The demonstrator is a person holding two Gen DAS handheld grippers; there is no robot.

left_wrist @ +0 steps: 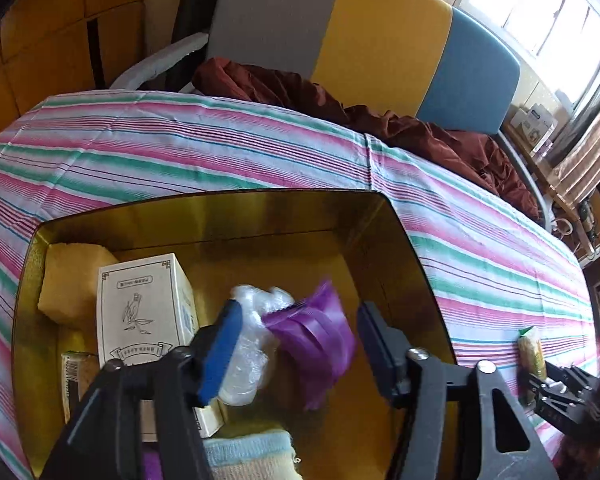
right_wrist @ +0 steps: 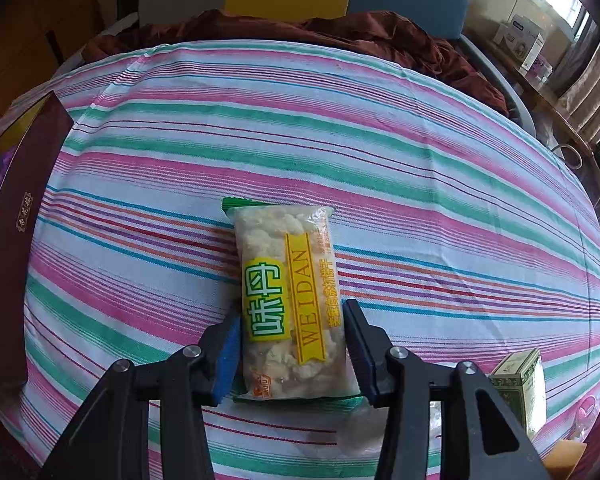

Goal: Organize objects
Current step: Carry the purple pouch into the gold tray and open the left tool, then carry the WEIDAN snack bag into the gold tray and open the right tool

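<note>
Snack packet (right_wrist: pixel 290 304): yellow band printed "WEIDAN" in brown capitals, running lengthwise; beside it, large green-outlined Chinese characters "味丹" on a yellow patch; smaller orange Chinese print along the far edge, too small to read.
Cream carton (left_wrist: pixel 146 312): small Chinese caption and scroll banner, illegible.
Maroon box wall (right_wrist: pixel 24 216): gold Chinese emblem, unreadable.

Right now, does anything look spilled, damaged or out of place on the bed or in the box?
Nothing spilled or damaged. The gold-lined box holds a jumbled heap: a purple bag and clear plastic against a white carton. The snack packet lies on the striped sheet, between the right gripper's fingers.
</note>
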